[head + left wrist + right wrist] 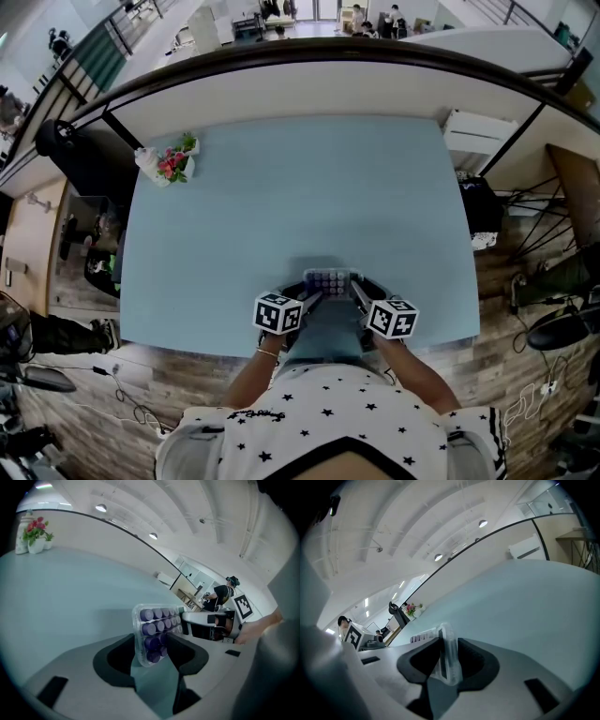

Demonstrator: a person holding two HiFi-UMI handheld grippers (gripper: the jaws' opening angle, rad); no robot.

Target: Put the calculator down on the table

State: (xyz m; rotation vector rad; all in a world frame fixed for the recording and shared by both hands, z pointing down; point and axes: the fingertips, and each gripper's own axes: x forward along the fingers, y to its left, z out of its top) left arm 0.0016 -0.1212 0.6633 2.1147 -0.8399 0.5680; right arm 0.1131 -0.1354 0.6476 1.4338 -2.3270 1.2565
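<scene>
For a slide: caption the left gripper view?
Purple-keyed calculator gripped by the left tongs, right tongs at its far end, pale blue table behind.

A white pot of pink flowers (172, 161) stands at the far left corner of the table (300, 187). Past the far right corner sits a white air conditioner (478, 134). A black box (481, 206) lies beside the right edge, with loose cables (539, 211) over the wooden floor (511, 309). A black chair (75, 150) stands off to the left. A dark curved rail (309, 52) runs along the far side, and people (375, 21) sit well beyond it. Ceiling lights (101, 508) glow overhead.
</scene>
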